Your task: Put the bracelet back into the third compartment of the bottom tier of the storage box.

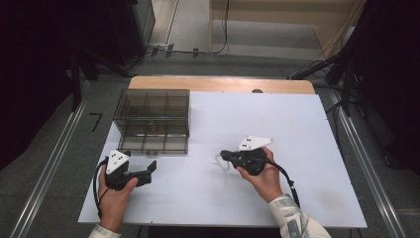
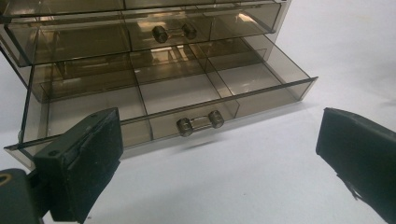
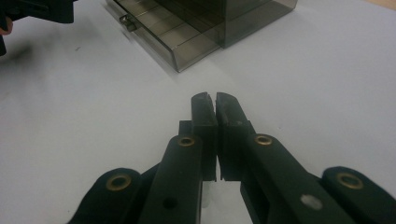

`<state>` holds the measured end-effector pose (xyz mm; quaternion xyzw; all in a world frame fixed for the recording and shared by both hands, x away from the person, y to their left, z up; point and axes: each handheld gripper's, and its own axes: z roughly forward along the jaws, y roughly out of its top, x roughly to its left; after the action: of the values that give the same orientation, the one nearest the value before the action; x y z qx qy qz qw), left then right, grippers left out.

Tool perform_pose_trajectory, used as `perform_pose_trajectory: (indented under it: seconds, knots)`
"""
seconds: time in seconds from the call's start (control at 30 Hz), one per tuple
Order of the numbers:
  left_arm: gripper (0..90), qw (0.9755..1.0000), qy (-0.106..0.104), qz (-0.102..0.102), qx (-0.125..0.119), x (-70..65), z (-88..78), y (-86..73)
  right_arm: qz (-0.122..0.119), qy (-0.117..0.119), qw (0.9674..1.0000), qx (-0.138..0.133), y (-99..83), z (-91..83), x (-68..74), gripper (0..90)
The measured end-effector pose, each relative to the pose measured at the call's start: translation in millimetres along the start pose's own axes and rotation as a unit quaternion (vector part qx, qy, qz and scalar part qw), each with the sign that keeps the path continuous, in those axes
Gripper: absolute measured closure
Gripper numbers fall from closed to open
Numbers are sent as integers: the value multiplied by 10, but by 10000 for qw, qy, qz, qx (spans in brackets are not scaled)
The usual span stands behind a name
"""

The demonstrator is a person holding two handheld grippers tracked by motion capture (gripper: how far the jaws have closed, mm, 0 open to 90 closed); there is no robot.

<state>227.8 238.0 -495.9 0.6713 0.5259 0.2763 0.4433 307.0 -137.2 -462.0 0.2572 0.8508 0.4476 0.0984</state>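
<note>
A smoked clear drawer cabinet (image 1: 151,106) stands at the back left of the white board (image 1: 277,124). Its bottom drawer (image 2: 187,93) is pulled out, showing bare compartments and a clear bar handle (image 2: 200,122). A second handle (image 2: 175,32) sits on the shut drawer above. My left gripper (image 1: 151,167) is held just in front of the drawer, open wide, with nothing between its pads (image 2: 93,154). My right gripper (image 1: 223,156) hovers near the board's middle and points left. It is shut (image 3: 215,100) with nothing visible between the jaws. The open drawer (image 3: 163,32) lies ahead of it.
The white board lies on a wooden table whose edge (image 1: 223,83) shows at the back. Metal floor rails (image 1: 49,163) run along both sides. Cables (image 1: 198,49) lie on the floor behind. Bare board stretches to the right of my right hand (image 1: 265,181).
</note>
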Motion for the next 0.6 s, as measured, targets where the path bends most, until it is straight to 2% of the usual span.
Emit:
perform_pose_trajectory:
  seconds: [0.47, 0.6]
  knots:
    - [11, 10000, -5, -12, -9, 5, -4, 1, 12, 46, 10000, -12, 130, 160, 42, 853]
    - [11, 10000, -5, -8, -9, 7, -3, 1, -58, 75, 9999, -39, 238, 218, 69, 853]
